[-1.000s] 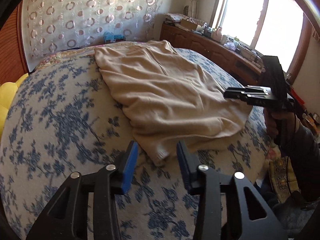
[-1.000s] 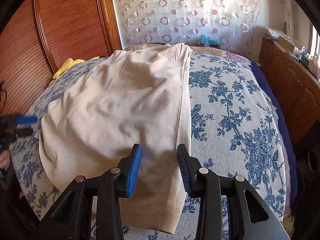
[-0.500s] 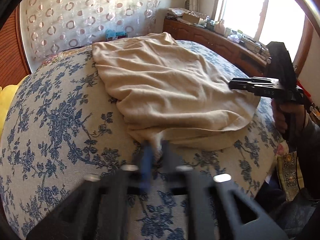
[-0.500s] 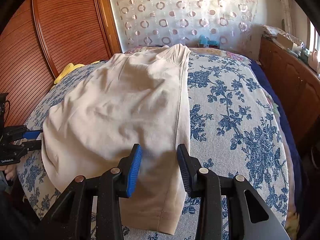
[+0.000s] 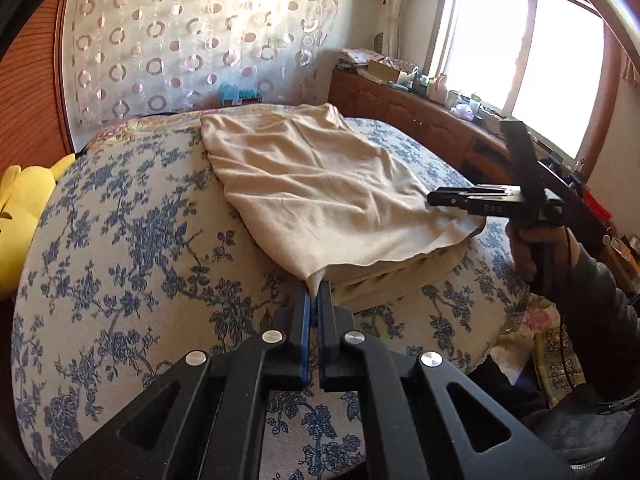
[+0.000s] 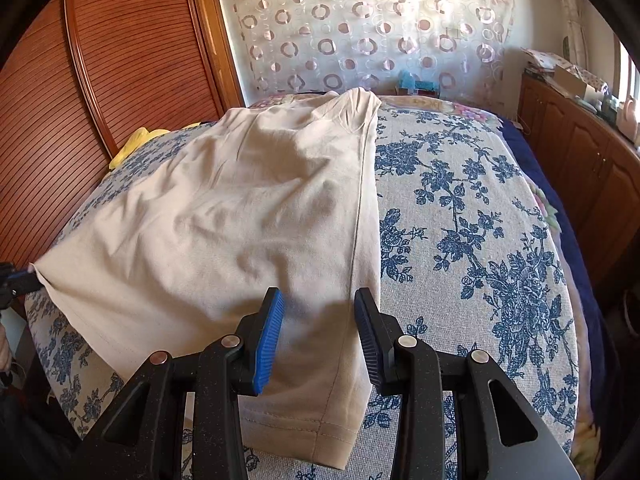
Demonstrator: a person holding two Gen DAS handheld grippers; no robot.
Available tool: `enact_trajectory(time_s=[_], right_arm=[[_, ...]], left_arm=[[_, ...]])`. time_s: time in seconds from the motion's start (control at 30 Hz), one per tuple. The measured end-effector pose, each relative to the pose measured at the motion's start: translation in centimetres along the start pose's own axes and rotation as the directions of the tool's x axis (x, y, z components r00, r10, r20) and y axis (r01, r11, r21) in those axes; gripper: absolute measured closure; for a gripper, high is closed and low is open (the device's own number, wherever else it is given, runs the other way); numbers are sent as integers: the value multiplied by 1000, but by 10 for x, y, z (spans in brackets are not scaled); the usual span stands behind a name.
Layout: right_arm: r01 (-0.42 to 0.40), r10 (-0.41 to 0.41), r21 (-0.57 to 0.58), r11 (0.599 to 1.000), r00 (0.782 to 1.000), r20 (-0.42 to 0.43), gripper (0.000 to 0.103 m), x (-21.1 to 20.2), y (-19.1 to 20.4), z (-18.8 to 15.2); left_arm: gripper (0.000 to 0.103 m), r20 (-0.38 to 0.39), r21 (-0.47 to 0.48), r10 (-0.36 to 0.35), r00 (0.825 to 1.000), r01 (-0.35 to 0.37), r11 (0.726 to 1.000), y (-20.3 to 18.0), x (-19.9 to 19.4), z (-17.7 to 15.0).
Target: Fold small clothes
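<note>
Cloth is now pinched in my left claw (image 5: 315, 295): a second ago its two blue pads stood apart just short of the beige garment's (image 5: 320, 184) near corner, and now they are together on that corner, low in the middle of the left view. That gives me one anchored point, so I judge the fold can start once the other side is taken too.

My right claw (image 6: 318, 334) has not closed. Its pads are apart at the bottom centre of the right view, hanging over the garment's hemmed end beside the long side seam, and I cannot tell whether they touch the fabric.

The garment lies spread on the bed (image 5: 120, 248), on the blue-flowered cover, running from the lower middle up toward the patterned curtain (image 6: 360, 32) at the top.

The left view shows what the right cannot: a second layer of fabric under the lifted corner, and the right claw seen from the side at the right edge, over the garment's far end. The right view in turn shows the fabric drawn to a taut point at the far left edge where my left claw holds it, plus the stitched hem.
</note>
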State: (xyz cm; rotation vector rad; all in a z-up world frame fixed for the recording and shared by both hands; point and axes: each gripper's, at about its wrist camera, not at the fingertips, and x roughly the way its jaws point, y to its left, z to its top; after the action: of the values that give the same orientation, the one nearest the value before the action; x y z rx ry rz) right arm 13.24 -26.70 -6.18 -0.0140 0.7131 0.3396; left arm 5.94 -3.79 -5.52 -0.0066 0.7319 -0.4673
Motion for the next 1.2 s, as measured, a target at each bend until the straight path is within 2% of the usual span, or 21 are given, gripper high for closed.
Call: enact_trajectory(time_s=[0.17, 0.27, 0.4, 0.43, 0.6, 0.7, 0.77, 0.87, 1.0, 1.2], right_arm=[[-19, 19, 6, 1000, 1000, -24, 59, -3, -1, 1], [30, -31, -22, 999, 999, -29, 56, -12, 4, -6], [56, -58, -37, 998, 998, -40, 46, -23, 9, -22], [68, -70, -43, 997, 997, -42, 41, -26, 10, -24], [56, -58, -48, 997, 998, -39, 40, -33, 20, -30], [60, -65, -93, 994, 997, -42, 40, -31, 34, -31], [57, -61, -111, 992, 997, -38, 53, -30, 41, -31], [7, -10, -88, 996, 999, -36, 91, -31, 40, -30], [-22, 21, -71, 997, 1000, -19, 95, -33, 39, -30], [-55, 59, -59, 997, 995, 83, 95, -62, 35, -8]], left_arm=[[99, -1, -4, 2, 1000, -2, 1000, 2, 2, -5], [99, -4, -15, -6, 1000, 6, 1000, 4, 3, -8], [99, -12, -12, -4, 1000, 4, 1000, 3, 5, -11], [99, -14, -14, -5, 1000, 5, 1000, 3, 6, -11], [100, -13, -27, -22, 1000, 21, 999, 3, 8, -12], [99, -9, -25, -25, 1000, 25, 999, 3, 6, -12], [99, -6, -24, -27, 1000, 27, 999, 3, 5, -12], [100, -2, -8, -28, 1000, 28, 1000, 1, 4, -11], [100, 29, -11, -34, 999, 34, 999, 0, -3, -6], [100, 96, -1, -36, 995, 36, 999, 3, -18, 26]])
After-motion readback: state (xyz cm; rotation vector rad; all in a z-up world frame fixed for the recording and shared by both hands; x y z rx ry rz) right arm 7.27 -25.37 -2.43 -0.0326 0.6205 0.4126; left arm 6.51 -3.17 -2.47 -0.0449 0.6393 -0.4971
